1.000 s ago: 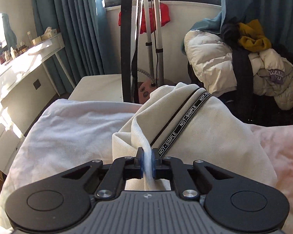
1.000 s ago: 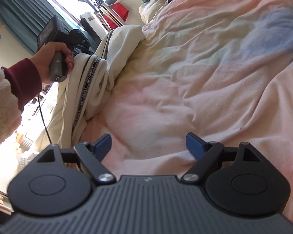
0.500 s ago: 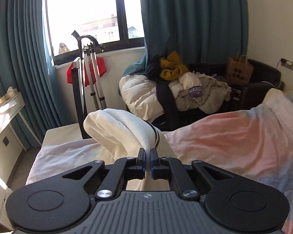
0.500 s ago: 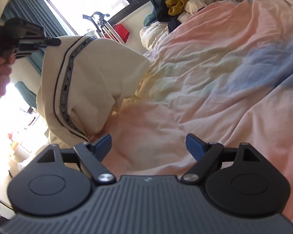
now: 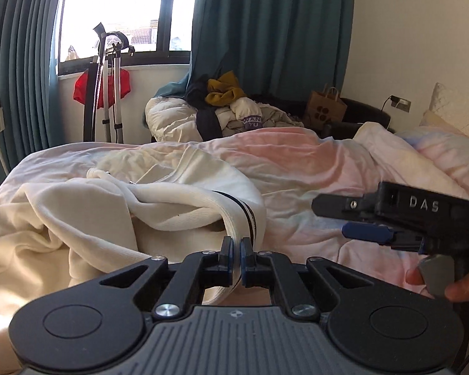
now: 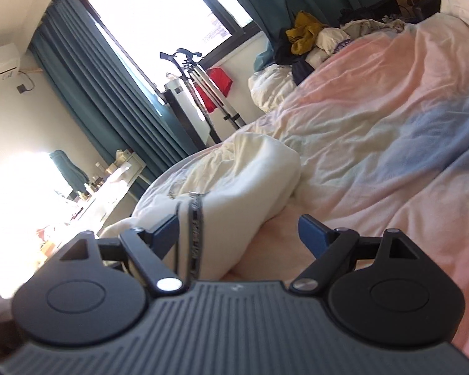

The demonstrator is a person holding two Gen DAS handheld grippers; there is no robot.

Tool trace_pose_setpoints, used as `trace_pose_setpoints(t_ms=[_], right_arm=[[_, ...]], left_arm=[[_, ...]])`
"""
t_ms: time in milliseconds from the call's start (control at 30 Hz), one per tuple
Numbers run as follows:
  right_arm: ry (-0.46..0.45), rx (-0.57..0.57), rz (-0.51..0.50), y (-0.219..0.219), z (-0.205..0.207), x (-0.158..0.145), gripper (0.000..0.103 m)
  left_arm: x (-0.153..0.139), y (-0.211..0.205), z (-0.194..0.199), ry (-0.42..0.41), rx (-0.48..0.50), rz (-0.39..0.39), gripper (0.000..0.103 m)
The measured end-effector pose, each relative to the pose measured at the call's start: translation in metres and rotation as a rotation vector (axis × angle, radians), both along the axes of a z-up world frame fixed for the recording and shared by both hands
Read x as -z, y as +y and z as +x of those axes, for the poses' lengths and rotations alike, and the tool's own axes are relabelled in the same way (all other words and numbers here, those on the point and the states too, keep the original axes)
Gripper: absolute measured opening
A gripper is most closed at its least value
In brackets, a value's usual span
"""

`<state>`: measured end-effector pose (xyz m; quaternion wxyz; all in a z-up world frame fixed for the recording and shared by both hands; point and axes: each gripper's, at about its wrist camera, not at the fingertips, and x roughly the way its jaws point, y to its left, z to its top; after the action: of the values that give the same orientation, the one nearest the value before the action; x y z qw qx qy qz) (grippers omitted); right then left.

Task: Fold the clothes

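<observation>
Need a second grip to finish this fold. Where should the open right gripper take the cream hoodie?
Probably the ribbed hem beside the left gripper, which is already clamped on it. That band is a firm raised edge. Bring the right gripper in from the right, jaws straddling the edge.

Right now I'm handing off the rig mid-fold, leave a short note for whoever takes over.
Left tongs: shut on the ribbed hem of the cream garment, beside its black printed stripe.
Right tongs: open, holding nothing, with the striped edge lying between the blue pads.
Garment: bunched in a loose heap on the pink and blue bedspread.
Done: one edge pulled over the pile.
Left: spread it flat, align the edges, fold, smooth.
</observation>
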<state>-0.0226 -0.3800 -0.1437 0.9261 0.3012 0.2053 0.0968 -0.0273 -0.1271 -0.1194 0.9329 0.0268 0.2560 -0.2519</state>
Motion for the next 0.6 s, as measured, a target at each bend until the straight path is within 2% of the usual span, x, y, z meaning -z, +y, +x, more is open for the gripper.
trace_pose_setpoints(t_ms=[100,233,333,467,600], right_arm=[[-0.042,-0.065,-0.044,0.013,0.011,-0.013,0.086],[-0.034,-0.131,-0.133,0.033,0.046,-0.035,0.085],[-0.019,-0.232,-0.274,0.058,0.093,-0.055,0.083],[0.086,-0.365,-0.442,0.099,0.169,-0.066,0.081],[0.192,-0.488,-0.562,0.140,0.225,-0.049,0.077]], left_arm=[[0.013,0.015,0.000,-0.017,0.008,-0.062,0.005],[0.020,0.030,0.008,0.000,0.017,-0.148,0.006],[0.027,0.041,0.012,0.034,0.050,-0.182,0.006],[0.043,0.054,0.018,0.079,0.076,-0.220,0.006],[0.054,0.062,0.023,0.102,0.093,-0.260,0.006]])
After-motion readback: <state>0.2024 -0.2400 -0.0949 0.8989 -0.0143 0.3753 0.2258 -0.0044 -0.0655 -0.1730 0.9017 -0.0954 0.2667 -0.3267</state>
